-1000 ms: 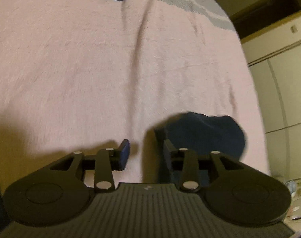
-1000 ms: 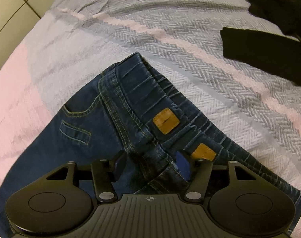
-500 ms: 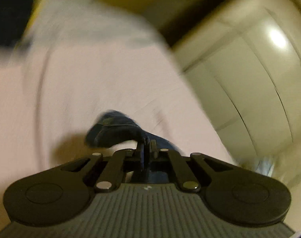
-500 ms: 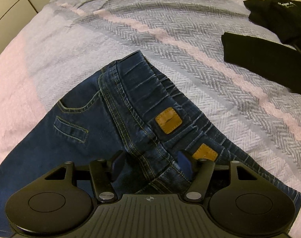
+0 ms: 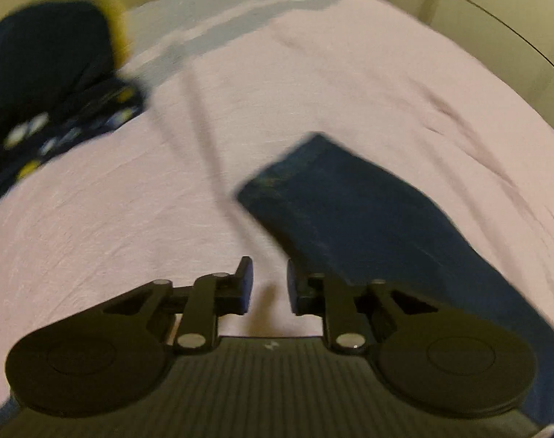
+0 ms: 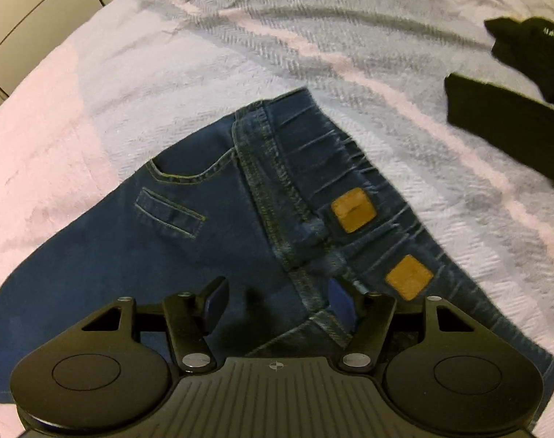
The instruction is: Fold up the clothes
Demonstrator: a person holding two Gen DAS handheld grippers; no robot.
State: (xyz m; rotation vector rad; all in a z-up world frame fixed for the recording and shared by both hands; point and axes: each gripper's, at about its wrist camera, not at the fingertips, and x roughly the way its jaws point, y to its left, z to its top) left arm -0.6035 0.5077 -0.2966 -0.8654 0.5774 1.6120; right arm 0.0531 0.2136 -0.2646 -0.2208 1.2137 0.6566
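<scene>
A pair of dark blue jeans point(image 6: 211, 241) lies on the bed, waistband with two tan patches toward the right. My right gripper point(image 6: 277, 301) is open, just above the waistband seam, holding nothing. In the left wrist view a jeans leg point(image 5: 349, 211) lies flat on the pink blanket, its hem pointing up-left. My left gripper point(image 5: 268, 288) is open and empty, just left of the leg, over bare blanket.
A pink blanket point(image 5: 167, 219) with grey-striped bands point(image 6: 313, 36) covers the bed. Black clothes point(image 6: 514, 109) lie at the right. A dark patterned garment point(image 5: 58, 109) lies at the left. White cupboard doors point(image 5: 514, 36) stand beyond the bed edge.
My left gripper shut on the jeans leg half a second ago, swung it over, and is now open with the leg lying flat. My right gripper drew back slightly and stayed open.
</scene>
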